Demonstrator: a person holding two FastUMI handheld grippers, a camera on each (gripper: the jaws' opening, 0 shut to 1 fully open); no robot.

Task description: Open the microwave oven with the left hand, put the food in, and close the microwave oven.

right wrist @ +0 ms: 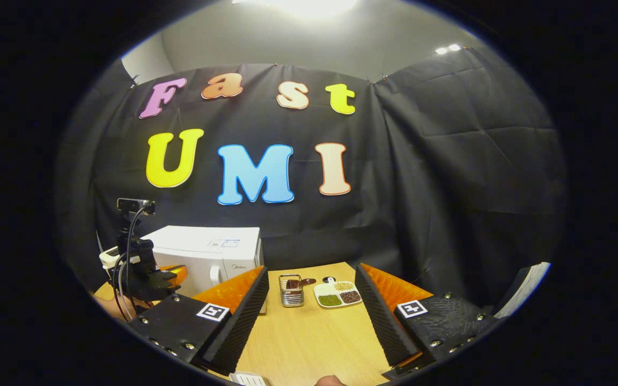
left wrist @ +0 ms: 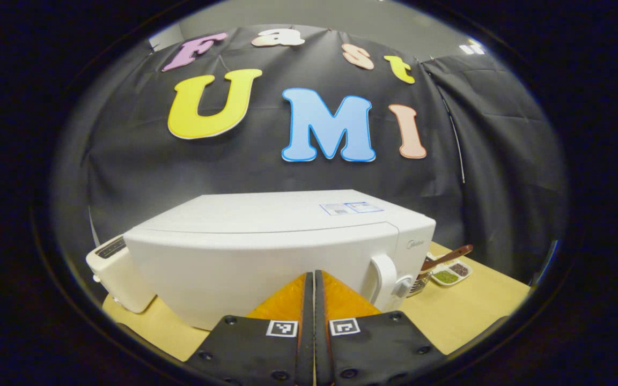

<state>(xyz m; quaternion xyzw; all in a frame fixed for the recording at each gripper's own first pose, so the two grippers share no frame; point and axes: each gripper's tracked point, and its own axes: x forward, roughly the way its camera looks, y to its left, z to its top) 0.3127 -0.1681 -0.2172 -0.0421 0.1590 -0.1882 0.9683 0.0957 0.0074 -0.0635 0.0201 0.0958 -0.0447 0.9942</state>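
Left tongs (left wrist: 314,279) closed, empty, facing the shut microwave (left wrist: 266,252) on the desk (right wrist: 309,332); right tongs (right wrist: 311,300) open, empty; hook the handle (left wrist: 383,279), probably from its right; pull evenly.

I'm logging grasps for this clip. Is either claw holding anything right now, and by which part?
Nothing is held. The left claw is shut on nothing, short of the microwave; the right claw is open.

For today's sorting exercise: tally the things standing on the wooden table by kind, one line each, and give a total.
White appliances: 2, the microwave oven and the toaster
Metal holders: 1, the wire holder
Dishes: 1, the divided dish of dry grains
Total: 4
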